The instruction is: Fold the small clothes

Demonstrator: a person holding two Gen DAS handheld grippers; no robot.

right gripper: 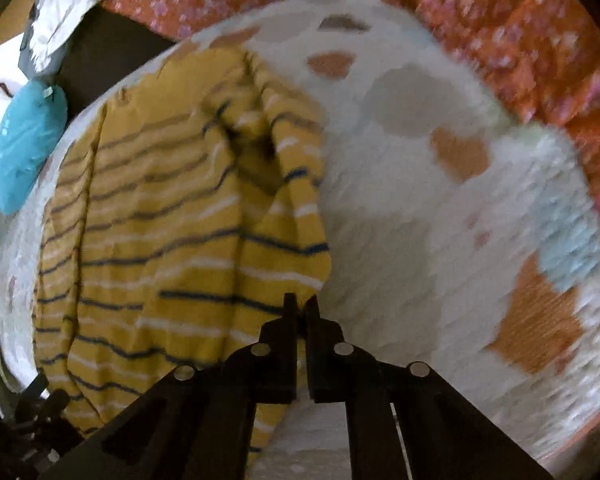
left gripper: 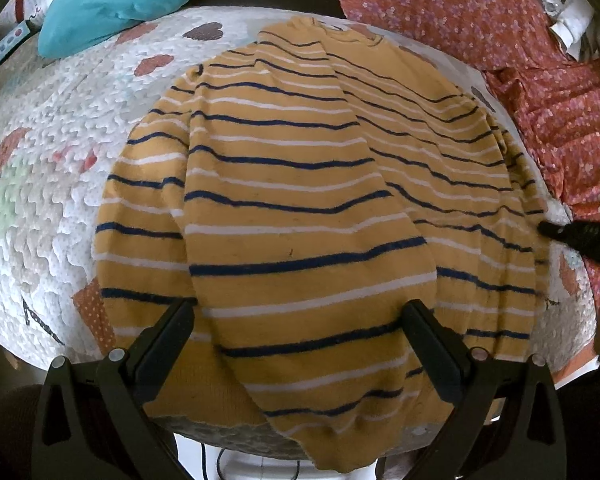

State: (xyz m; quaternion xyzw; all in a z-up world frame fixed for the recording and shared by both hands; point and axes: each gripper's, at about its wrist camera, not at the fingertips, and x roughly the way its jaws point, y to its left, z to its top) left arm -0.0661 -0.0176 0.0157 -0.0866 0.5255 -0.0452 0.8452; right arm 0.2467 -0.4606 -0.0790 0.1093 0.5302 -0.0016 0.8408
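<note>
A yellow sweater with navy and white stripes (left gripper: 300, 216) lies on a white quilted pad (left gripper: 52, 184), one side folded over the middle. My left gripper (left gripper: 300, 316) is open above its lower hem, fingers spread to either side of the folded flap. In the right wrist view my right gripper (right gripper: 300, 304) is shut on the sweater's right edge (right gripper: 300, 248), where the cloth is bunched and raised off the pad (right gripper: 420, 208). That view is blurred. The right gripper's tip also shows in the left wrist view (left gripper: 556, 232) at the sweater's right edge.
A teal pillow (left gripper: 112, 0) lies at the pad's far left corner. Red floral fabric (left gripper: 500, 32) covers the area right of and beyond the pad. The pad's near edge (left gripper: 236, 440) is just below my left gripper.
</note>
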